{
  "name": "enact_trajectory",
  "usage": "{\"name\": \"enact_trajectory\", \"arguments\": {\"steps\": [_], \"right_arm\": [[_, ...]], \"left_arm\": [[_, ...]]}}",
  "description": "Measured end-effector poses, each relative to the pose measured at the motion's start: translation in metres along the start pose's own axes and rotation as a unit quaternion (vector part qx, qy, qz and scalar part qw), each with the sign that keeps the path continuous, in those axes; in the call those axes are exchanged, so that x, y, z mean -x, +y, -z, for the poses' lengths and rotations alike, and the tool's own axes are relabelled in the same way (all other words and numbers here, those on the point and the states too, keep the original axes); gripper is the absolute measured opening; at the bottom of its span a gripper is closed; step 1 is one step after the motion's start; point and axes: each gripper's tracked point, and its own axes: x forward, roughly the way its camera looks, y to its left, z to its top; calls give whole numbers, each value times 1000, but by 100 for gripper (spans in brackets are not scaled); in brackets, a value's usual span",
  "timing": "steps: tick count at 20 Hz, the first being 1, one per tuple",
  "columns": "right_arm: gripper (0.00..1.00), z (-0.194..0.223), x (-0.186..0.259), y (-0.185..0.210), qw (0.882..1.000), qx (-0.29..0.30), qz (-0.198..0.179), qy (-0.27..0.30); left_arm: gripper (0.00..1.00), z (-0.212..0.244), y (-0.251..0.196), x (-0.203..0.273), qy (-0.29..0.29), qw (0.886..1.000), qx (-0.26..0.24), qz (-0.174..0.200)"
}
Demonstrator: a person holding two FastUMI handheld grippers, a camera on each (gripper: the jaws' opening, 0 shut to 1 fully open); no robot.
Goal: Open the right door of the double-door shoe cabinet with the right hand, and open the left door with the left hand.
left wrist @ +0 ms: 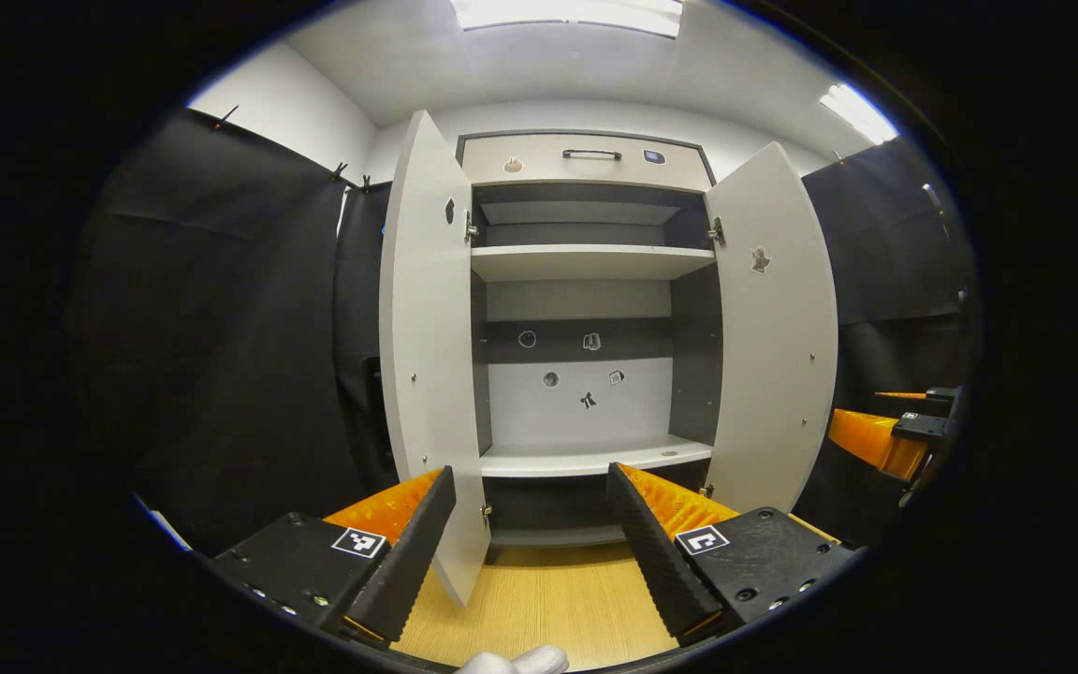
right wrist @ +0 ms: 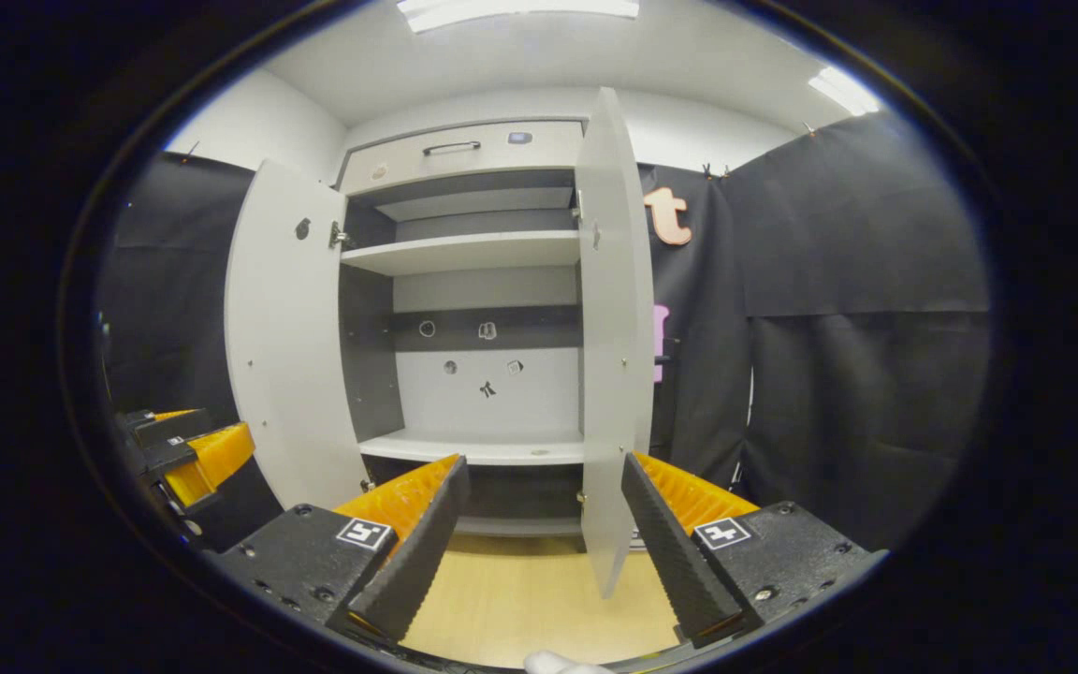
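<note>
The shoe cabinet [left wrist: 586,281] stands ahead with both doors swung open. In the left gripper view, the left door [left wrist: 427,356] shows nearly edge-on, and its lower edge hangs between the fingers of my left gripper [left wrist: 530,473], close to the left finger. That gripper is open and does not press on the door. The right door [left wrist: 773,328] is swung out wide. In the right gripper view, the right door [right wrist: 614,328] stands edge-on with its bottom corner between the fingers of my open right gripper [right wrist: 544,463]. The left door [right wrist: 286,346] is angled outward.
Inside are pale shelves [left wrist: 590,262] and a back panel with small stickers. A drawer with a dark handle [left wrist: 591,154] tops the cabinet. A light wooden floor [left wrist: 539,608] lies below. The other gripper shows at the right [left wrist: 895,431] and at the left [right wrist: 183,449].
</note>
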Motion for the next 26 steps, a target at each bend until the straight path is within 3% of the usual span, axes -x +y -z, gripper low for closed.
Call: {"name": "enact_trajectory", "arguments": {"steps": [26], "right_arm": [[100, 1, -2, 31, 1000, 3, -12, -1]], "left_arm": [[96, -4, 18, 4, -6, 1000, -1, 5]]}}
